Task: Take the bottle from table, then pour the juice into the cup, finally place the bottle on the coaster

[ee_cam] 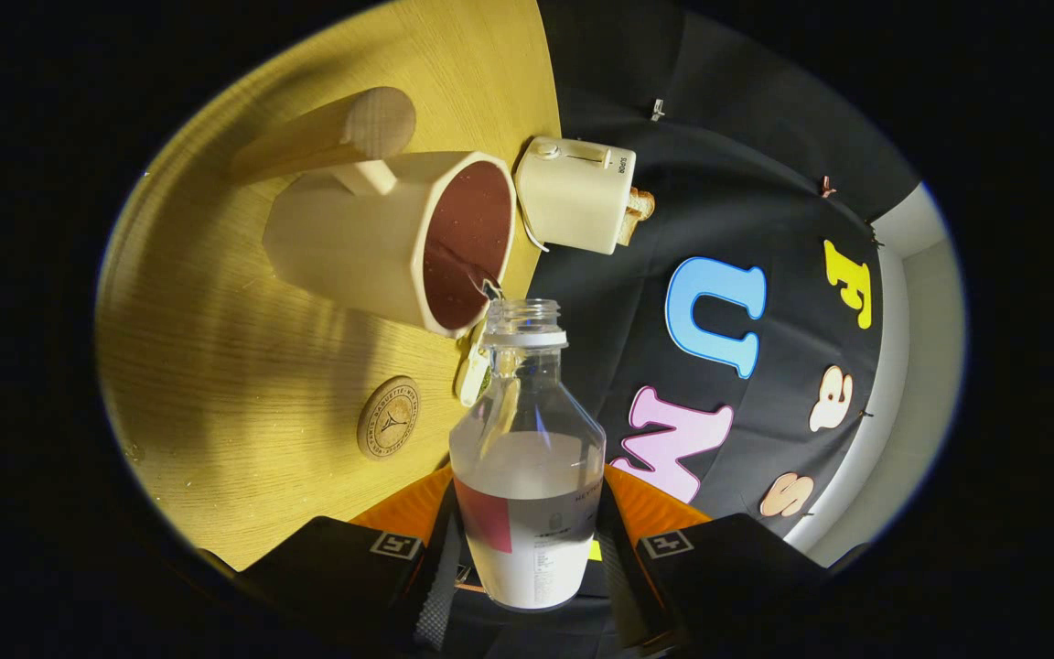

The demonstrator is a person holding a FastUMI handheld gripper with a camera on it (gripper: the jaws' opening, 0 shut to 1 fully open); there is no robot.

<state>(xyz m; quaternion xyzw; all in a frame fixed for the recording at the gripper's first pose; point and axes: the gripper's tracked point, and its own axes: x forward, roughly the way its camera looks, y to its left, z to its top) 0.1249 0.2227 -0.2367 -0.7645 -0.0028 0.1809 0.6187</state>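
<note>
Bottle [527,458] is clamped between the gripper [527,558] fingers, one finger pressing on each side of its lower body, so the tool is closed on it and not loose at all. It's clear plastic with a label low down and a red patch on that label, no cap on, and whitish liquid filling roughly the bottom half. Whole view is rolled way over, so the table [243,384] looks like it's standing up on the left of the fingers. Bottle's open neck points straight ahead from the fingers and sits right at the rim of the cup [381,243], pretty much touching or just shy of it, hard to call. A thin bit of liquid shows at the mouth where it meets the cup's lip. Cup is a cream faceted thing with a dark reddish inside and a chunky round wooden handle, just beyond the bottle's neck and a bit left. Coaster [388,417] is a small round wooden disc with a stamped logo, lying on the table left of the bottle's shoulder, apart from both bottle and cup. Something small and cream-and-green [472,373] sits between the coaster and the bottle neck, can't tell what it is. Further out past the cup is a cream toaster [577,194] with bread [637,209] sticking out of it.
</note>
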